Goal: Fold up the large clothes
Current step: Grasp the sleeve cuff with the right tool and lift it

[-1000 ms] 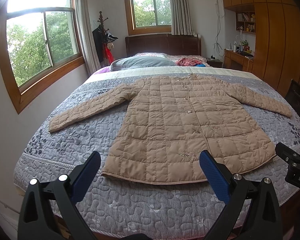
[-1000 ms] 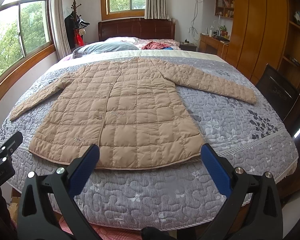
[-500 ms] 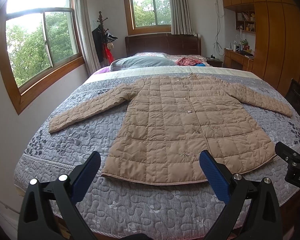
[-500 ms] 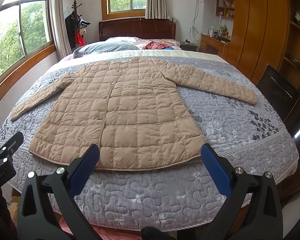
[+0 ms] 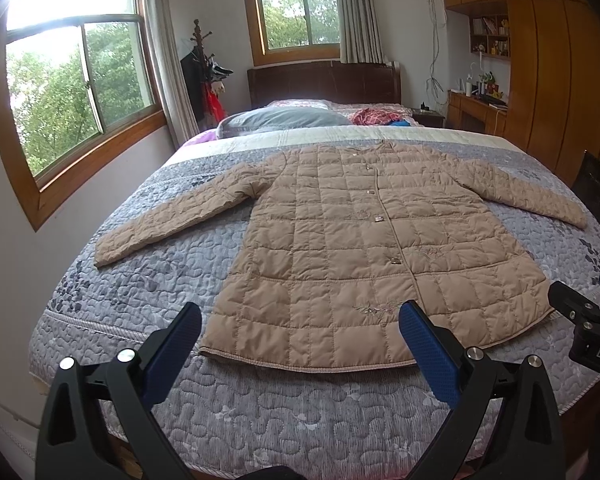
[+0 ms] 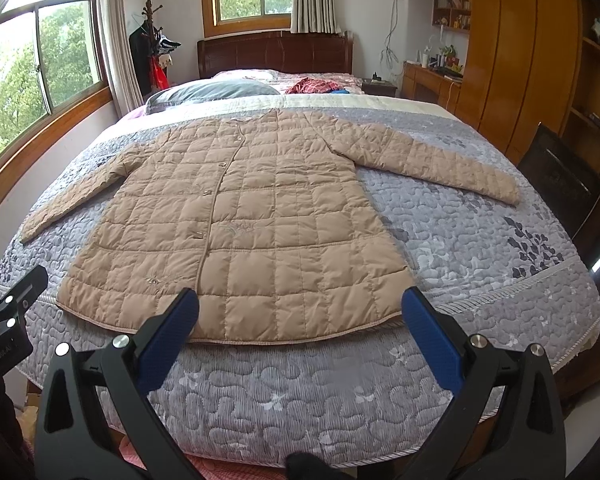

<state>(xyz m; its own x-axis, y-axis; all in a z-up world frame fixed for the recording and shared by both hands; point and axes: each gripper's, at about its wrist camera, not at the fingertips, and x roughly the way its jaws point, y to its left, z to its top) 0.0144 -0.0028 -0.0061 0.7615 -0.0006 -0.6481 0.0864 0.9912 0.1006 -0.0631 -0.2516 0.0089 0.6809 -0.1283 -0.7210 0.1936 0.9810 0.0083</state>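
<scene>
The bed [image 5: 260,412] is filling most of both views, its grey quilted cover lying smooth, and everything else is sitting in relation to it. A tan quilted coat [image 5: 364,248] is lying flat and face up on the middle of the bed, buttoned down the front, collar toward the headboard [image 5: 324,82] and hem [image 6: 284,338] toward the foot edge, with both sleeves spreading out diagonally toward the bed's two sides. A grey pillow [image 5: 284,120] is resting at the head end, beyond the collar, and a red patterned cloth [image 6: 314,85] is lying beside it, well clear of the coat. The left gripper [image 5: 300,330] and the right gripper [image 6: 300,312] are both hanging over the foot of the bed, jaws spread wide and gripping nothing, each apart from the hem. No fold looks started, so the first grasp is probably still to come. The risks from here are looking plain: the padded shell seems slippery and thick, so a shallow pinch may be catching only the top layer and letting the back panel lag, leaving a crooked fold; lifting the hem unevenly between the two tools may be skewing the body; and the long sleeves may be dragging or bunching under the body if they are not brought in first.
</scene>
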